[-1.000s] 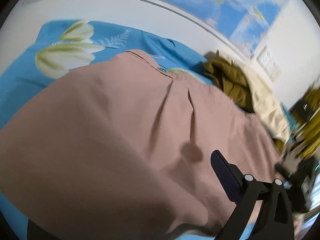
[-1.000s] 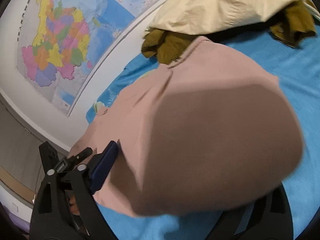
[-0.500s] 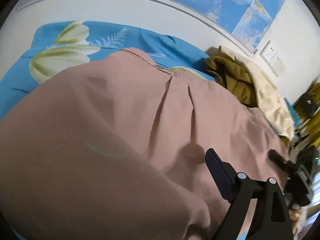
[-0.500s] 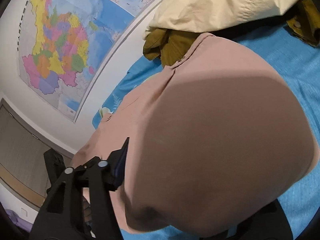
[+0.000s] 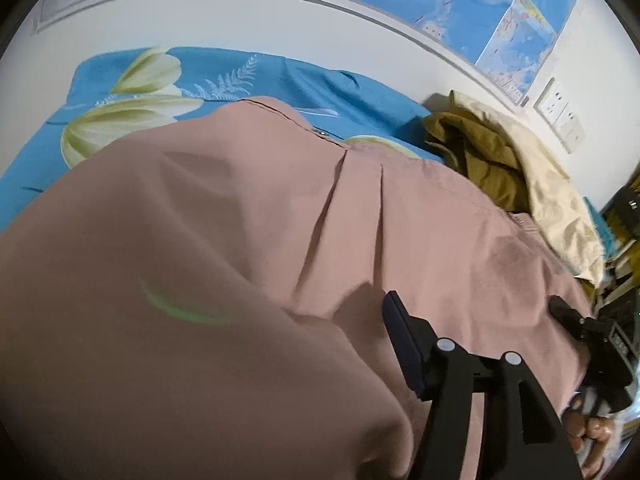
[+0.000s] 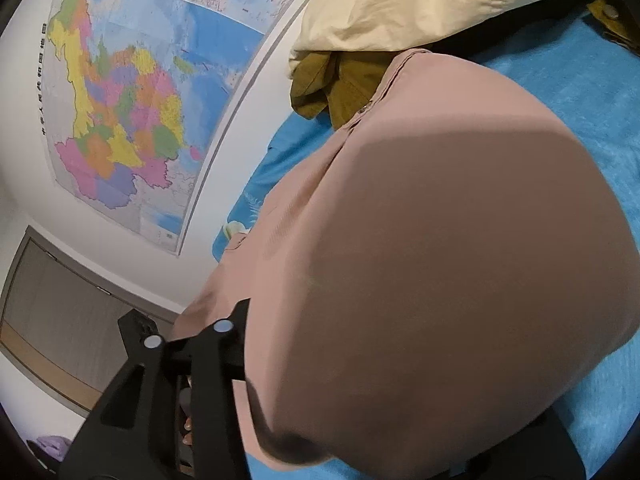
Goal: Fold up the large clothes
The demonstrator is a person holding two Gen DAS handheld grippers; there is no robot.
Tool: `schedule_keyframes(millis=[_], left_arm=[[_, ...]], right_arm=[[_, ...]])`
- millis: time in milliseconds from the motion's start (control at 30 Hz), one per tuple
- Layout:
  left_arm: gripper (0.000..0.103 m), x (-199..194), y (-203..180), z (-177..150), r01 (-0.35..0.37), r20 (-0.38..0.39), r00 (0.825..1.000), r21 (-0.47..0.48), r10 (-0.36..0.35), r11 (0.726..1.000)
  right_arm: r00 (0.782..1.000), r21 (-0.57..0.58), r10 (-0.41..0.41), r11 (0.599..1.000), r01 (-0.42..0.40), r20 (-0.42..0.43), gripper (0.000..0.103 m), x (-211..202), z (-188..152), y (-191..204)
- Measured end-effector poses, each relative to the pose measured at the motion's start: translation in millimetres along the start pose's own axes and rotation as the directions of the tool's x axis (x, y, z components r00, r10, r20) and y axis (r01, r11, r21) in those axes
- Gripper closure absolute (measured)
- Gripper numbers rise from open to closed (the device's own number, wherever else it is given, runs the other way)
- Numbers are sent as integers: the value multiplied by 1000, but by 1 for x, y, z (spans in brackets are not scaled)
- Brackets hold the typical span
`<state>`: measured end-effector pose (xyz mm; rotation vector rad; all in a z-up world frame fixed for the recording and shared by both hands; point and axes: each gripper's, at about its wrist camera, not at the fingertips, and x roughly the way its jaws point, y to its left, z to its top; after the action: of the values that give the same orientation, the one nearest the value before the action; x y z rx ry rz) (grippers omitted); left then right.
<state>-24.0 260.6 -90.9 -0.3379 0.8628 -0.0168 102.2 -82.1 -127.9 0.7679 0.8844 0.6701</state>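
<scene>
Pink garment (image 5: 248, 240): large, dusty-pink woven cloth, matte and smooth, spread over the bed; it bulges up close to both cameras, with two long pleat-like creases running from a stitched band that carries a small metal snap.
Bed sheet (image 5: 224, 76): bright blue cotton-like fabric printed with pale yellow-green petals and white fern sprigs; lies under the garment against the wall.
Left claw (image 5: 404, 344): black plastic frame with a dark blue pad on the one finger that shows; the other finger is buried under the pink cloth, so whether it grips cannot be told.
Right claw (image 6: 240, 344): one black finger shows at the edge of the pink fabric, the other side is covered by the raised fold; open or closed cannot be told. It also appears at the far edge of the left view, with the person's fingers below it.
Olive garment (image 6: 340, 80): crumpled, thicker cloth, touching the pink band's far end.
Cream garment (image 6: 420, 4): wrinkled light fabric heaped on the olive one.
Wall map (image 6: 128, 96): glossy, multicoloured regions on blue sea.
</scene>
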Motion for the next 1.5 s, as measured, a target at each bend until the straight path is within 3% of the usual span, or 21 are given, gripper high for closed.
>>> schedule_keyframes(millis=[33, 100, 300, 533, 700, 833, 1000, 1067, 1167, 1233, 1300, 1400, 1433, 1500], left_arm=[[65, 1, 0, 1, -28, 3, 1000, -4, 28, 1000], [79, -2, 4, 4, -11, 8, 1000, -15, 11, 1000], [84, -21, 3, 24, 30, 27, 999, 8, -30, 1000], [85, -67, 11, 79, 57, 108, 992, 21, -58, 998], [85, -96, 26, 122, -28, 206, 978, 27, 22, 999], [85, -110, 58, 165, -133, 272, 954, -10, 130, 991], [85, -114, 113, 215, -235, 280, 925, -111, 257, 966], [85, -117, 140, 233, -274, 301, 902, -159, 311, 949], [85, -120, 185, 246, -289, 347, 870, -219, 351, 932], [85, -108, 219, 240, -326, 336, 852, -260, 401, 909], [85, -87, 250, 225, -355, 285, 853, -296, 436, 887], [85, -36, 299, 191, -416, 100, 877, -331, 470, 847], [84, -24, 314, 178, -416, 57, 885, -346, 462, 841], [73, -21, 332, 160, -356, 50, 912, -393, 406, 848]], right_arm=[[1000, -7, 5, 1000, -5, -5, 73, 1, 1, 0], [1000, -27, 18, 999, -18, -15, 78, 1, 5, 5], [998, -177, 56, 983, -55, -1, 82, -9, 23, 57], [993, -328, 117, 938, -112, -6, 82, -3, 59, 133], [984, -417, 179, 893, -172, -21, 82, 27, 81, 188], [974, -461, 223, 860, -218, -44, 82, 75, 96, 231], [957, -489, 280, 827, -279, -74, 82, 146, 107, 281], [947, -502, 309, 807, -310, -89, 82, 172, 106, 297], [928, -529, 353, 769, -359, -117, 82, 213, 91, 308], [929, -544, 322, 754, -368, -184, 82, 253, 65, 300], [921, -496, 261, 782, -377, -289, 82, 291, 39, 278], [894, -418, 142, 845, -333, -426, 79, 333, 4, 232], [880, -392, 134, 858, -333, -455, 77, 337, -3, 220], [858, -365, 129, 866, -341, -497, 68, 332, -9, 203]])
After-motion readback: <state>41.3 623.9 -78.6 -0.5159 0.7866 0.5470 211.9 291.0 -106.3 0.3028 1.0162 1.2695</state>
